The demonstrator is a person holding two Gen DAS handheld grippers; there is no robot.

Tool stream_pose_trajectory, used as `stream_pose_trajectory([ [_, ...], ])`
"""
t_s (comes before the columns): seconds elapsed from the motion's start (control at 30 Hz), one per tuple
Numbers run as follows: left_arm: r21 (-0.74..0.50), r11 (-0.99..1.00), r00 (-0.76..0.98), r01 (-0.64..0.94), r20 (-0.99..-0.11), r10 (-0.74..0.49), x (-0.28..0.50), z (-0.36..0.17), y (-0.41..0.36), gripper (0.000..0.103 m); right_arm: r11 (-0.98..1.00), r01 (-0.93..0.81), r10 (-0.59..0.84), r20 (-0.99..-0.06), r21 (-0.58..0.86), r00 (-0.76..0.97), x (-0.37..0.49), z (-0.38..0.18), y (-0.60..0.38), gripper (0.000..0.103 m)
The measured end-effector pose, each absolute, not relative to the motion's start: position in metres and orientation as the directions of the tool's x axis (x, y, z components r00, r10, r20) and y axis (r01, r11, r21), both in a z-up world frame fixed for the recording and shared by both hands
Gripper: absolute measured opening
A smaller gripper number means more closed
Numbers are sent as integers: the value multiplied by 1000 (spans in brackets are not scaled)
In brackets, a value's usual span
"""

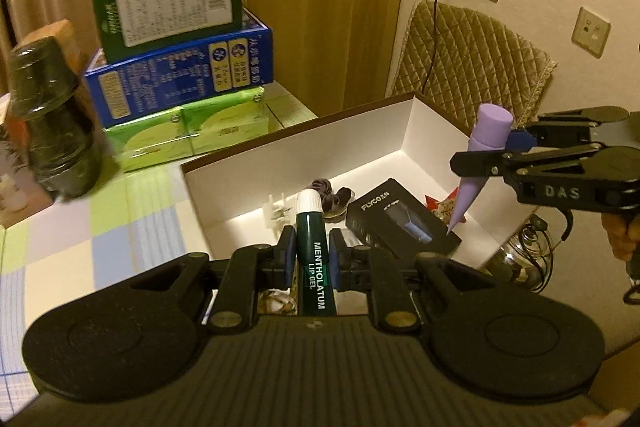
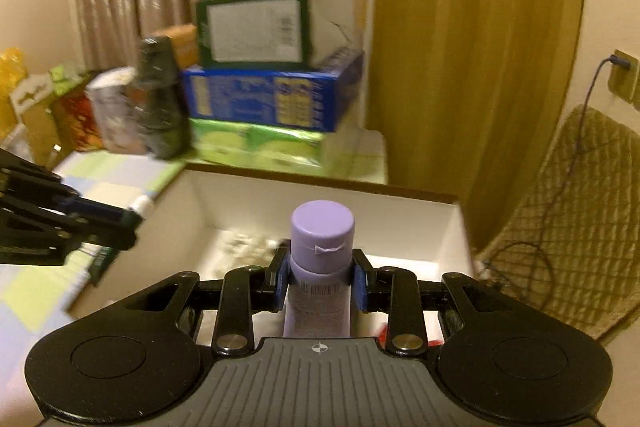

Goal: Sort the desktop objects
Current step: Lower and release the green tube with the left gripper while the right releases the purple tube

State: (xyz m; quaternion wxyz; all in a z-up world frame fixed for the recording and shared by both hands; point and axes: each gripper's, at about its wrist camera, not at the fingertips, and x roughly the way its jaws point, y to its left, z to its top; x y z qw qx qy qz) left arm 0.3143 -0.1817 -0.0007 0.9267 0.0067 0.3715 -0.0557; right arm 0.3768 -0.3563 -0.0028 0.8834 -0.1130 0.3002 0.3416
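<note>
My left gripper (image 1: 313,254) is shut on a dark green Mentholatum lip gel tube (image 1: 314,259) with a white cap, held over the near edge of an open white box (image 1: 360,131). My right gripper (image 2: 320,279) is shut on a purple tube (image 2: 320,267), cap up, held above the same box (image 2: 256,203); it also shows in the left wrist view (image 1: 486,147), with the tube (image 1: 480,163) pointing tip down over the box's right side. Inside the box lie a black Flycozn carton (image 1: 400,223), a dark hair tie (image 1: 328,193), a white clip (image 1: 278,213) and a red wrapper (image 1: 442,205).
Stacked cartons, green (image 1: 168,3), blue (image 1: 184,75) and light green (image 1: 188,135), stand behind the box on a checked tablecloth (image 1: 100,227). A dark bottle (image 1: 52,123) stands at the left. A quilted chair back (image 1: 472,63) and a charging cable are at the right.
</note>
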Motion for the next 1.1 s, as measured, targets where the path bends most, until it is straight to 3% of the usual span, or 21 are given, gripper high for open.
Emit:
stream_pose_trajectory([
  [0.23, -24, 996, 664, 89, -744, -77, 361, -26, -192, 13, 776, -628, 441, -661, -58, 607, 423, -31, -367, 29],
  [0.63, -12, 998, 613, 66, -788, -50, 405, -55, -201, 13, 743, -668, 426, -741, -41, 519, 465, -67, -358, 29],
  [1.03, -4, 998, 590, 56, -807, -36, 423, -65, -207, 13, 721, -693, 478, -722, -3, 501, 476, -69, -353, 30],
  [1.07, -4, 998, 589, 56, -808, -37, 424, -64, -207, 13, 723, -691, 483, -714, -1, 507, 475, -66, -354, 32],
  [1.1, -4, 998, 588, 57, -808, -37, 425, -64, -208, 13, 725, -688, 484, -709, -3, 513, 475, -63, -355, 42],
])
